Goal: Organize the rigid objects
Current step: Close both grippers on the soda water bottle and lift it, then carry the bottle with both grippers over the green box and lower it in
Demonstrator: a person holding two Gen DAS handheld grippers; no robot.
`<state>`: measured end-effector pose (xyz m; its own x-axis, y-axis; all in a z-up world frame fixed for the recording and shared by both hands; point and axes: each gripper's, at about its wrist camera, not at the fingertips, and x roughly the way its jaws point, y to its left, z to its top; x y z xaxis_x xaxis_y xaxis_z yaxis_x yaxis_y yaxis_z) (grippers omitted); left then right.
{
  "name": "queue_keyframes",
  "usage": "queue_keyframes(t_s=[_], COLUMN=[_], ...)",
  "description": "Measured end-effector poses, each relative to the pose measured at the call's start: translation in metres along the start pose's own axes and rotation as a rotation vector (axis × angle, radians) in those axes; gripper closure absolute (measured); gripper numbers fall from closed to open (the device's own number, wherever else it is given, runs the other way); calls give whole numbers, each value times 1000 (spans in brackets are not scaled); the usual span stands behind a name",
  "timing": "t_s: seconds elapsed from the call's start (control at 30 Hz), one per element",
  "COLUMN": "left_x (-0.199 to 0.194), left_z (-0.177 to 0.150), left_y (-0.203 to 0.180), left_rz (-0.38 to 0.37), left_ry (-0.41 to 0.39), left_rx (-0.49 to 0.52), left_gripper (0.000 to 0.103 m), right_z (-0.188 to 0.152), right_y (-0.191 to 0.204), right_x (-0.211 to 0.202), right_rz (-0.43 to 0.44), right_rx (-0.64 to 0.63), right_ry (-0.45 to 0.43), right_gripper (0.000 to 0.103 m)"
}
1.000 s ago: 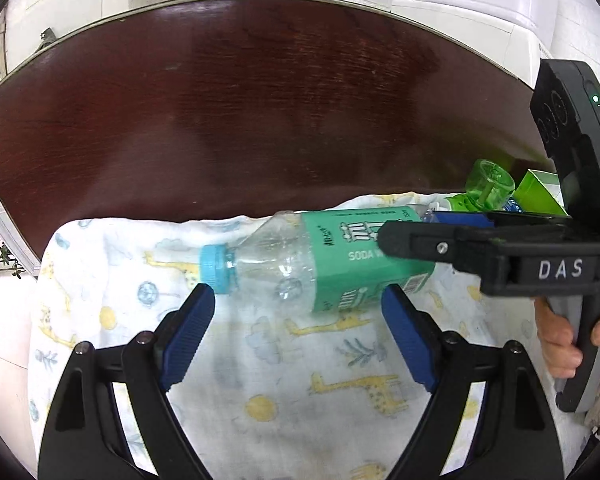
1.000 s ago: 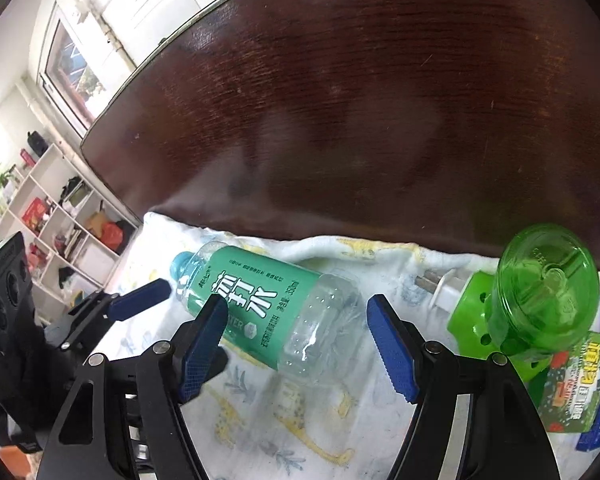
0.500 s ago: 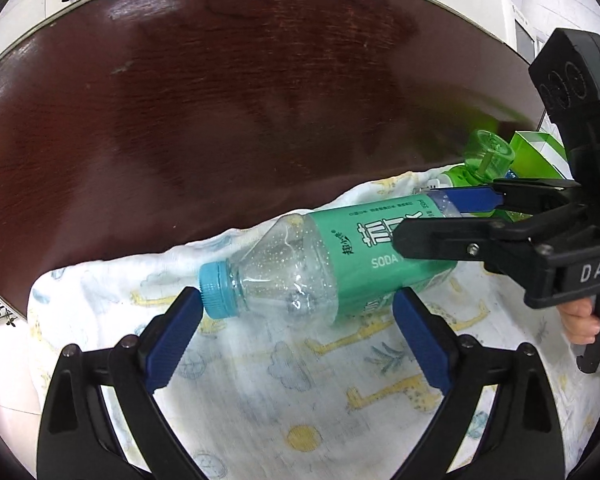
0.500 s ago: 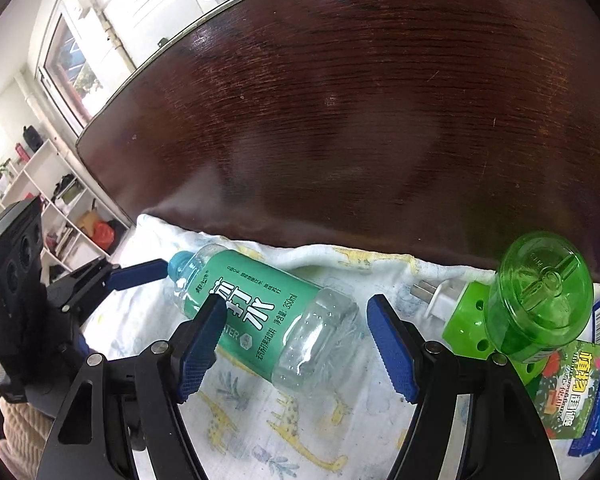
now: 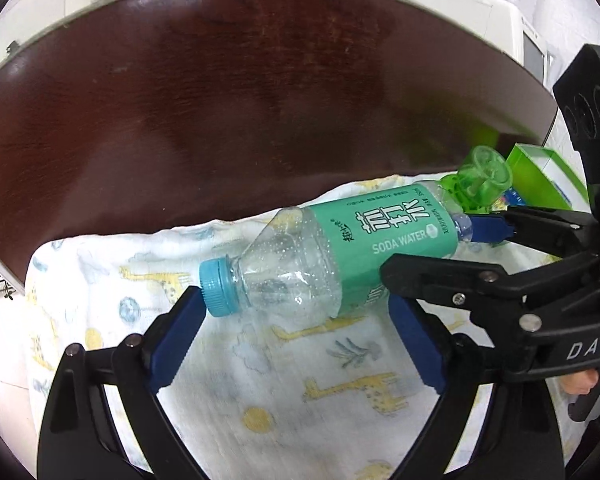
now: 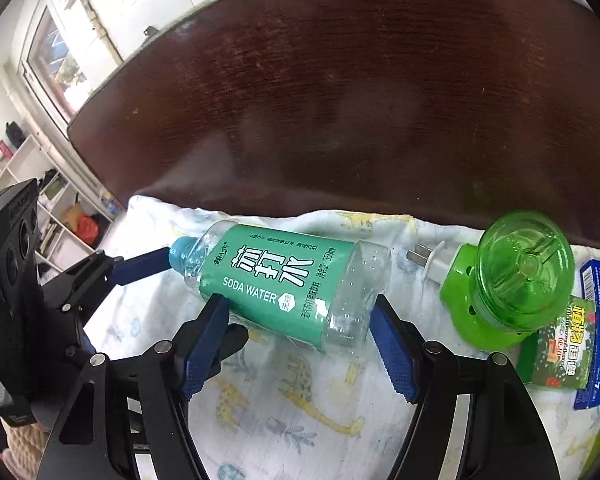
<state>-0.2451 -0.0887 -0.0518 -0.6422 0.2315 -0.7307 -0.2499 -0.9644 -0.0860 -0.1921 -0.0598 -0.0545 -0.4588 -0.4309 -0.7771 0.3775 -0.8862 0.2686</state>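
— Where's the bottle [image 6: 284,284]?

— On its side on the cloth [image 5: 260,392], cap toward my left gripper [image 5: 296,340]. Those jaws are closing, but wide apart; one pad sits just beside the cap, gripping nothing.

— The right gripper [image 6: 296,344]?

— Spread wide around the bottle's base, no pad pressing that I can tell.

— What's crowding it?

— A green plug-in vaporizer [image 6: 508,280] just past the base, and small boxes [image 6: 560,344] beyond that, on the table [image 6: 360,100].

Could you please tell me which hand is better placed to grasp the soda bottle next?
Right, probably: the right tool stands open astride the body of the soda bottle, while the left tool, its jaws closing, has only the cap end between its tips.
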Motion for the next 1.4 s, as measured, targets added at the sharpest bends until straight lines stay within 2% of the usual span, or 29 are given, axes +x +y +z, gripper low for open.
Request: queue_keyframes(t_s=[0.17, 0.4, 0.5, 0.57, 0.7, 0.83, 1.07, 1.23, 1.4], left_x=[-24, -57, -61, -86, -92, -88, -66, -40, -11], left_z=[1, 10, 17, 12, 23, 36, 56, 71, 82], left_y=[-26, -78, -106, -106, -142, -181, -263, -316, -364], left_rz=[55, 74, 74, 70, 51, 11, -68, -154, -195], left_ry=[-51, -111, -133, -144, -162, -166, -156, -137, -105], left_rx=[15, 58, 87, 107, 149, 189, 292, 338, 389], left_gripper=[12, 12, 12, 12, 12, 12, 12, 12, 12], right_z=[-3, -14, -17, -18, -24, -33, -52, -65, -80], right_y=[7, 9, -1, -14, -36, -66, -142, -196, -251], right_x=[-21, -68, -91, -108, -141, -174, -233, -259, -279], right_rz=[16, 52, 61, 61, 50, 27, -42, -102, -157], right_rx=[-31, -54, -48, -48, -30, 6, 102, 172, 254], right_ry=[-42, -111, -141, -167, -218, -273, -346, -380, -403], right_gripper=[30, 30, 30, 30, 30, 30, 30, 30, 30])
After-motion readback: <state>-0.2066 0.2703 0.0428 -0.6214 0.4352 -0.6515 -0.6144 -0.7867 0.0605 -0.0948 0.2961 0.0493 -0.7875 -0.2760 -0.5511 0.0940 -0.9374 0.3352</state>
